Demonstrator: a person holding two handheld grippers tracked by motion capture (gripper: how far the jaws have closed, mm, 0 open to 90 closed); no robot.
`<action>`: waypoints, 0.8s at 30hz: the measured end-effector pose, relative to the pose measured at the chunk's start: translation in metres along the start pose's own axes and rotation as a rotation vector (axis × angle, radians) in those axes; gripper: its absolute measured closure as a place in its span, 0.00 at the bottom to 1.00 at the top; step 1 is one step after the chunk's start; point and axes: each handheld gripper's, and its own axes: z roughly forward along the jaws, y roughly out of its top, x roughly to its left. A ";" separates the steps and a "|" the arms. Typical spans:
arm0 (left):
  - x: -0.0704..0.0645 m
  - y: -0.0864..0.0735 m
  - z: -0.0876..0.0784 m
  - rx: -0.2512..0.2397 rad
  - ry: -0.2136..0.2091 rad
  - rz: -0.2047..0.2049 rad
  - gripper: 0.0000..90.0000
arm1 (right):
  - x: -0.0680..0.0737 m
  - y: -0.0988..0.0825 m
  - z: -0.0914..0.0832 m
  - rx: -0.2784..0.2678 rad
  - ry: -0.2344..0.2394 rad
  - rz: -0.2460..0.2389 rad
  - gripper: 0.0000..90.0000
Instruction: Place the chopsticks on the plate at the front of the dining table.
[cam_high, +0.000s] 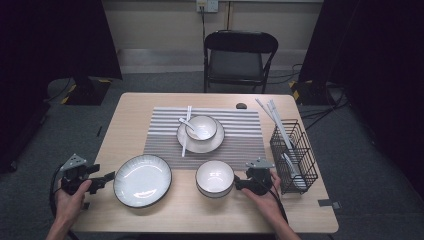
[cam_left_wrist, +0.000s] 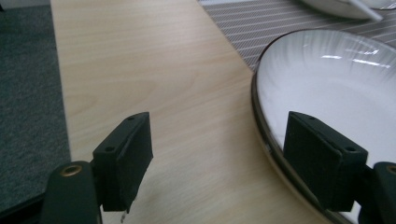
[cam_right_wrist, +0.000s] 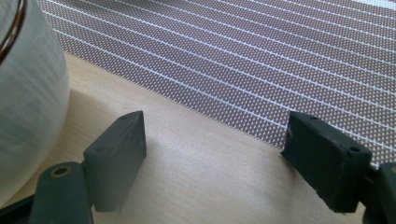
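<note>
Left gripper (cam_high: 107, 177) sits at the near left edge of the table (cam_high: 125, 120), held in the person's left hand (cam_high: 70, 197), jaws pointing right at the big plate (cam_high: 142, 180). Tongs released, wide gap. In the left gripper view (cam_left_wrist: 217, 154) one jaw hangs over bare wood, the other sits over the plate's dark rim; rim runs between the jaws, and whether a pad touches it I cannot tell. No grip.

Big plate: white, dark-rimmed, near left of centre, just below the striped placemat (cam_high: 235, 135); its far edge overlaps the mat's near left corner.

Mat centre: small plate (cam_high: 212, 143) with a bowl (cam_high: 205, 125) on it, a white spoon (cam_high: 186, 121) leaning in the bowl. Chopsticks (cam_high: 186, 132) lie on the mat just left of that plate.

Near centre: second white bowl (cam_high: 215, 177), dark rim, at the mat's near edge.

Right gripper (cam_high: 239, 184) just right of that bowl, held in the right hand (cam_high: 265, 197), jaws pointing left at it. Released too: right gripper view (cam_right_wrist: 212, 156) has both jaws apart over bare wood, nothing between them, bowl wall (cam_right_wrist: 28, 93) beside the left jaw, apart from it.

Far right: black wire basket (cam_high: 295, 155) with chopsticks (cam_high: 275, 117) sticking out and a white utensil inside. Black folding chair (cam_high: 239, 55) beyond the table's far edge.
</note>
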 end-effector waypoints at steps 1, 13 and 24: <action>0.002 -0.002 0.000 0.012 0.013 0.007 0.27 | 0.000 0.000 0.000 0.000 0.001 -0.001 0.22; -0.003 -0.021 0.017 0.073 0.064 0.043 0.26 | 0.000 0.000 0.000 0.000 0.003 -0.002 0.22; -0.011 -0.025 0.021 0.048 0.110 0.072 0.25 | 0.000 0.000 0.000 0.001 0.002 -0.004 0.22</action>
